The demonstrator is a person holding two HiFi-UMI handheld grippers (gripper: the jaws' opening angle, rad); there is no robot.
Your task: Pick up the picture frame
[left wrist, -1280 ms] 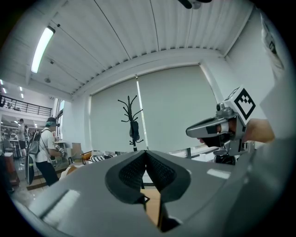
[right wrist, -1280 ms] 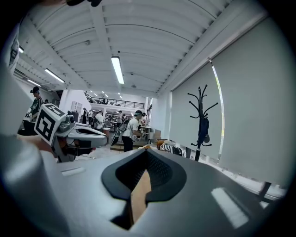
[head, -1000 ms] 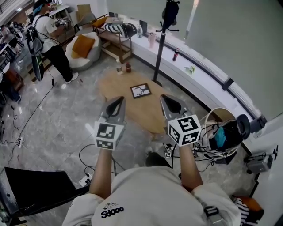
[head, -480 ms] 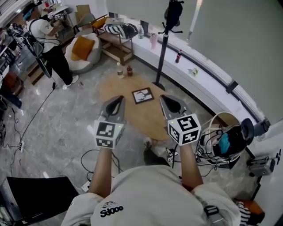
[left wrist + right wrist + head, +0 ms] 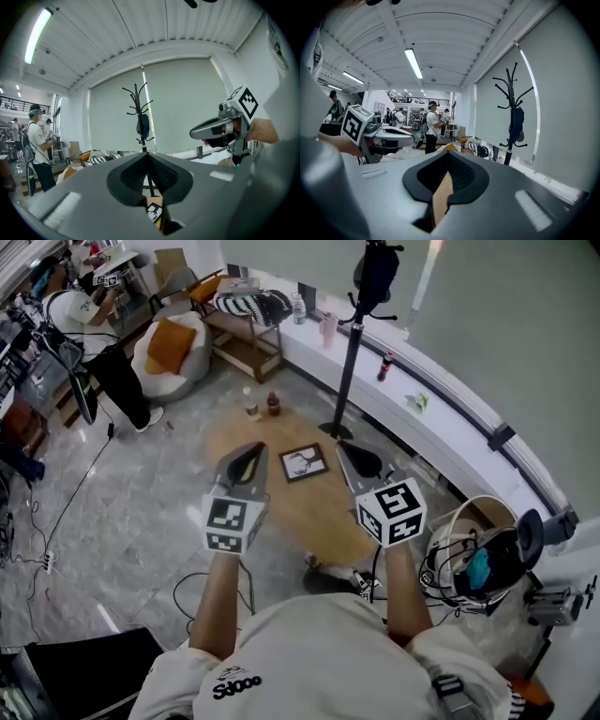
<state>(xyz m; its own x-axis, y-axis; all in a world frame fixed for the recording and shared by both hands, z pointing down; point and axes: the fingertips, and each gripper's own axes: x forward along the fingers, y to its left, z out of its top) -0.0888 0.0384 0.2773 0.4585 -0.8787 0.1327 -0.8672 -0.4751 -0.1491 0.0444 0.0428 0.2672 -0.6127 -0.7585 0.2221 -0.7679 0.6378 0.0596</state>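
Both grippers have their jaws pressed together with nothing between them. In the head view our left gripper sits left of centre and our right gripper right of centre, held out side by side and pointing toward the top of the frame. Between their tips, at the centre of the frame, the picture frame lies flat on a low oval wooden table; neither gripper touches it. Two small bottles stand by the table's upper-left end, and a black coat stand rises beyond it, upper centre. In the left gripper view the picture frame shows at bottom centre, through the notch beneath the closed jaws. We judge this to be the approach step, with nothing grasped yet. The next move calls for opening a gripper's jaws, lowering them to the frame's edge and closing there. Because the frame lies flat, it likely offers little to grip.
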